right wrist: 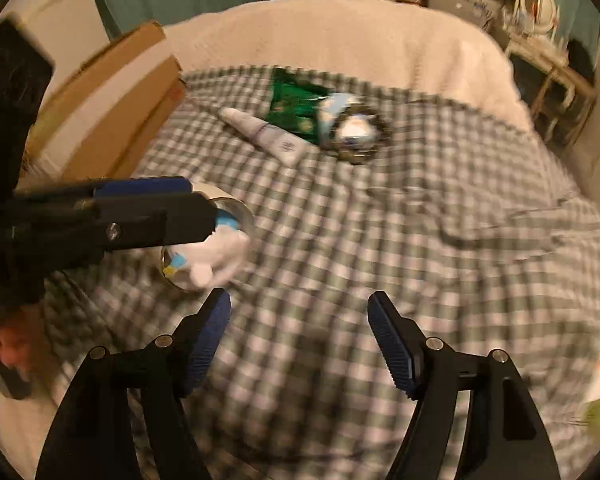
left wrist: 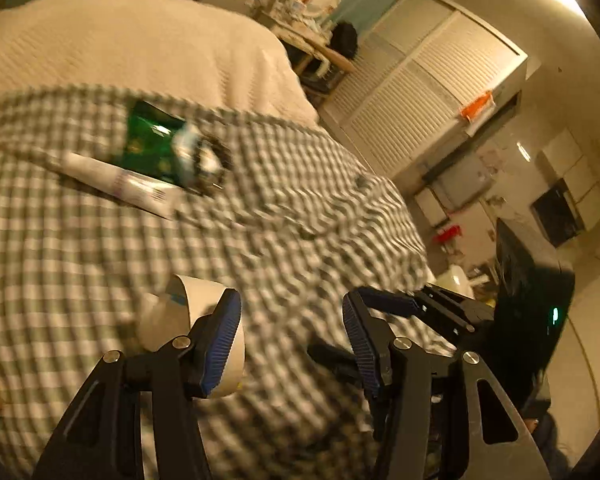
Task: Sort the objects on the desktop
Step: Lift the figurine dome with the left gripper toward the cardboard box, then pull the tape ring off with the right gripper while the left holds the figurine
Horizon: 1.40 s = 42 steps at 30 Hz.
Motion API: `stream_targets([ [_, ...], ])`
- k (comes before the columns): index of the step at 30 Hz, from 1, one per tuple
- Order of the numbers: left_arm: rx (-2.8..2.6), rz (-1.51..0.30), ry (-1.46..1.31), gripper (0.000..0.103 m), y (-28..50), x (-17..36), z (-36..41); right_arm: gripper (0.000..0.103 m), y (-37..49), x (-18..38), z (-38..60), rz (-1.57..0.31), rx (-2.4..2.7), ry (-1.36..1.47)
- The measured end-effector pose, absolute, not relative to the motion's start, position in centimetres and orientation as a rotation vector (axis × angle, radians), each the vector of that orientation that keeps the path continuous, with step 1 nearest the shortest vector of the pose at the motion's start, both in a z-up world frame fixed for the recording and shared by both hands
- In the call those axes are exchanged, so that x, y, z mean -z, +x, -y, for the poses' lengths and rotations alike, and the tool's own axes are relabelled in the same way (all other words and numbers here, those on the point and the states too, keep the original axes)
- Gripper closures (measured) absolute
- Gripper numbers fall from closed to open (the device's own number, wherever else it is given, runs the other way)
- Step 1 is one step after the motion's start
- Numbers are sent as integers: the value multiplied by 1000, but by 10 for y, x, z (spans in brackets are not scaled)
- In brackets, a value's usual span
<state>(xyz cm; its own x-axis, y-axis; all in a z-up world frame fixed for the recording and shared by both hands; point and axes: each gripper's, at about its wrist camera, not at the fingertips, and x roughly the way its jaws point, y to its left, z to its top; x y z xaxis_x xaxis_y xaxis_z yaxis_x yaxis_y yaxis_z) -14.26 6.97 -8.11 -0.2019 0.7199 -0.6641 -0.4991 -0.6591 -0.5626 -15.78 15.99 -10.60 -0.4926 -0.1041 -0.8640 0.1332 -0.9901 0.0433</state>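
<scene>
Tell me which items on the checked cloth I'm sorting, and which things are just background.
To sort:
white tube
green packet
blue-and-white round item, blurred
roll of tape by the left gripper
white-and-blue soft item

Background:
cardboard box
cream bedspread
louvred doors
side table

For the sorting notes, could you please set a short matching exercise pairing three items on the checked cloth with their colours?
Things:
1. snack packet
2. tube
3. cardboard box

Colours:
A. brown
B. green
C. white with dark print

Pairs: 1-B, 2-C, 3-A
</scene>
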Motion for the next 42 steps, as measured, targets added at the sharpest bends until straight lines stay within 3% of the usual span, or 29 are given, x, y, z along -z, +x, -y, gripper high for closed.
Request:
stream_targets([
  [3, -1984, 301, -1233, 44, -137, 67, -67, 32, -151, 99, -191, 154, 2639, 1505],
  [5, -2086, 256, -1238, 31, -136, 60, -57, 32, -148, 96, -213, 345, 2643, 1499],
  [8, -2299, 157, -1243, 19, -134, 57, -34, 32, -146, 90, -222, 506, 2620, 1444],
  [14, -2197, 179, -1410, 19, -141, 105, -38, 32, -154, 94, -189, 458, 2560, 1453],
  [17, -2003, 245, -1231, 23, -120, 85, -55, 32, -155, 100, -186, 435, 2563, 1494],
  [19, -1998, 176, -1157, 21, -113, 73, -62, 32, -153, 98, -194, 435, 2599, 1500],
  [25, -2178, 170, -1292, 21, -133, 91, -44, 32, -143, 88, -244, 643, 2688, 1438],
  [30, -2407, -39, -1395, 21, -149, 114, -34, 32, -151, 97, -238, 705, 2617, 1383],
  [33, -2371, -26, -1430, 21, -149, 132, -36, 32, -169, 120, -226, 787, 2522, 1404],
  [35, -2366, -34, -1430, 21, -150, 135, -38, 37, -182, 145, -229, 1000, 2409, 1410],
  [37, -2363, -50, -1427, 21, -150, 134, -38, 56, -190, 166, -229, 1181, 2278, 1405],
  [39, -2354, -41, -1423, 21, -149, 131, -37, 59, -192, 181, -227, 1251, 2224, 1431],
  [42, -2351, -21, -1416, 21, -152, 130, -39, 77, -187, 178, -233, 1328, 2236, 1370],
])
